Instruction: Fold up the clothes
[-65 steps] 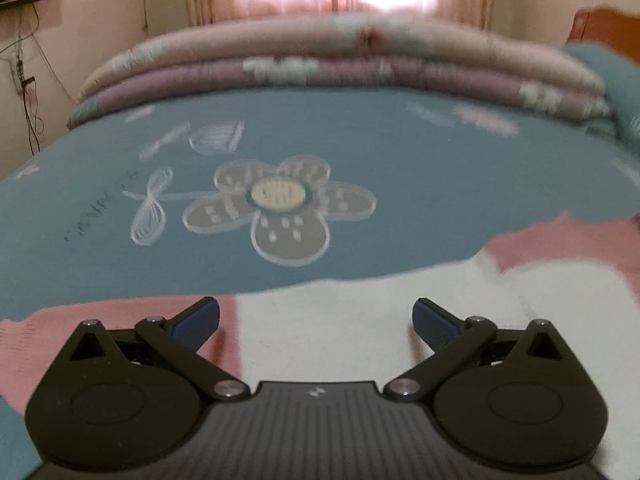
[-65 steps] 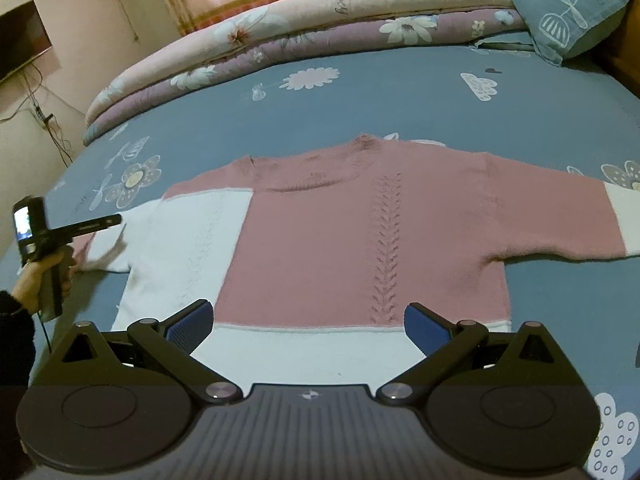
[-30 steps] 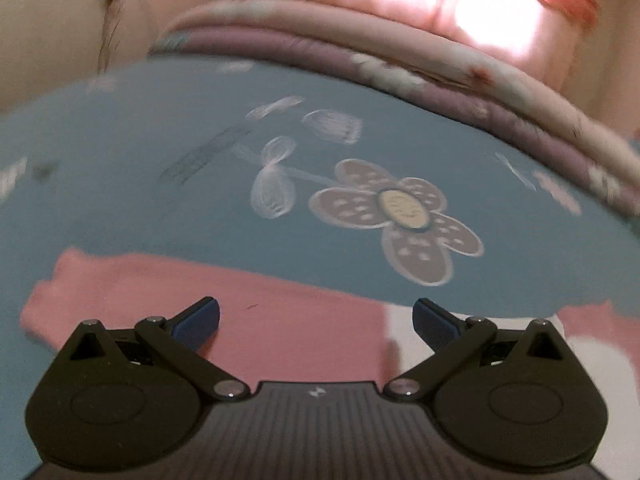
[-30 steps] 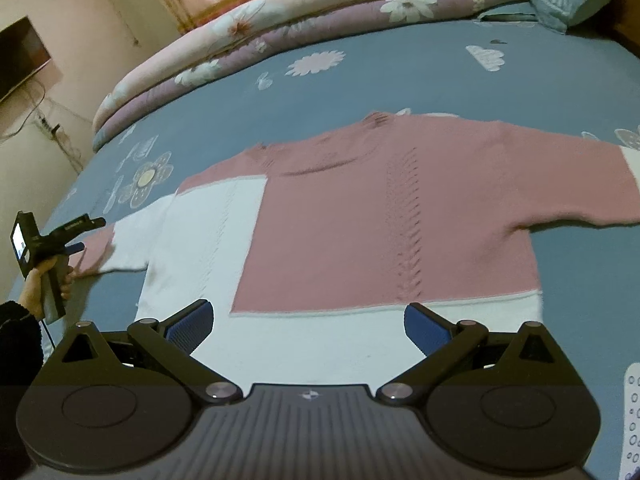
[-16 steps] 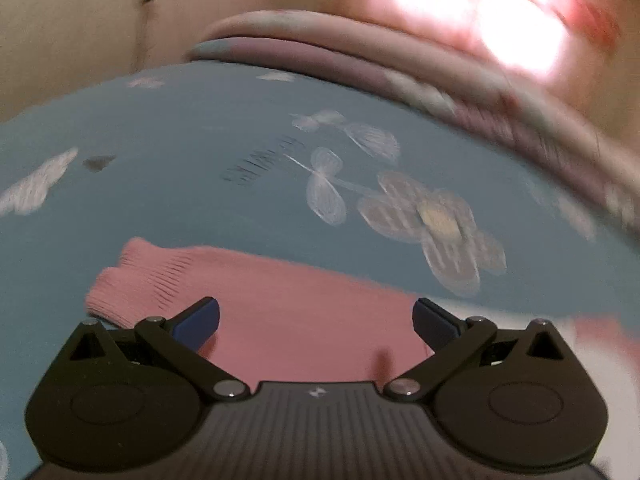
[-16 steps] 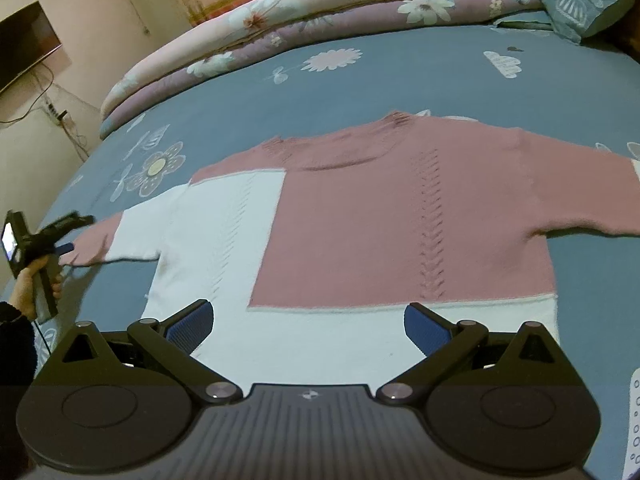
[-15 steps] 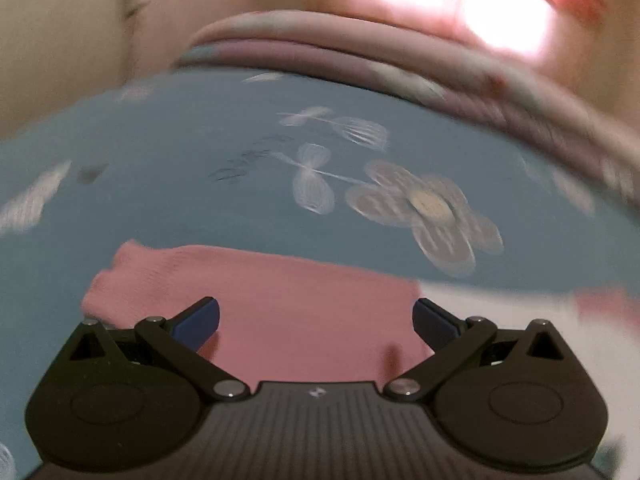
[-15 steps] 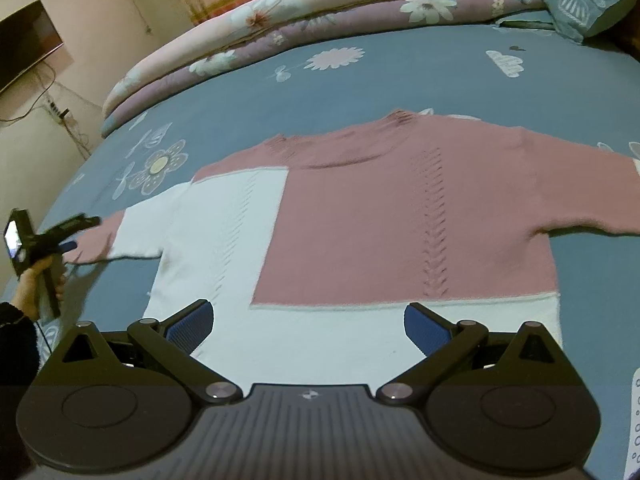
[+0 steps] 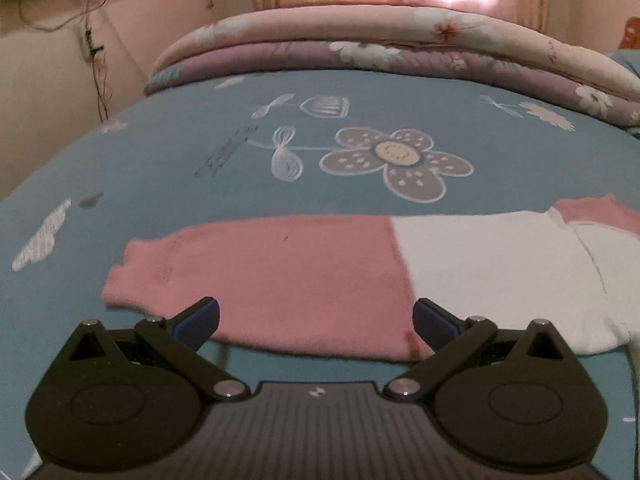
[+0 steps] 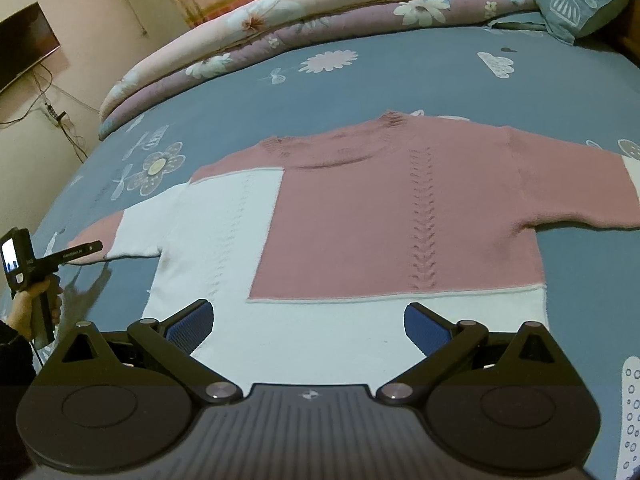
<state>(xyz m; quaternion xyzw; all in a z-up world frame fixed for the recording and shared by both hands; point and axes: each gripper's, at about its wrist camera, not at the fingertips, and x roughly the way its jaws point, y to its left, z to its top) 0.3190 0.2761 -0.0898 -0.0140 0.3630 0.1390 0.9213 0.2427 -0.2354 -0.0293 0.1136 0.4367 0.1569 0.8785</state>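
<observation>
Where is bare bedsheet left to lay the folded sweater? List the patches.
Free: the blue sheet between the sweater collar and the rolled quilts, and the strip around the flower print beyond the pink cuff. Crowded: the middle, covered by the spread sweater, sleeves out both ways.

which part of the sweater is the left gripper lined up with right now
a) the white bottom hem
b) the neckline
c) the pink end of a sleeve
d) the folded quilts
c: the open left gripper sits at the near edge of the pink sleeve end of the sweater, holding nothing.
</observation>
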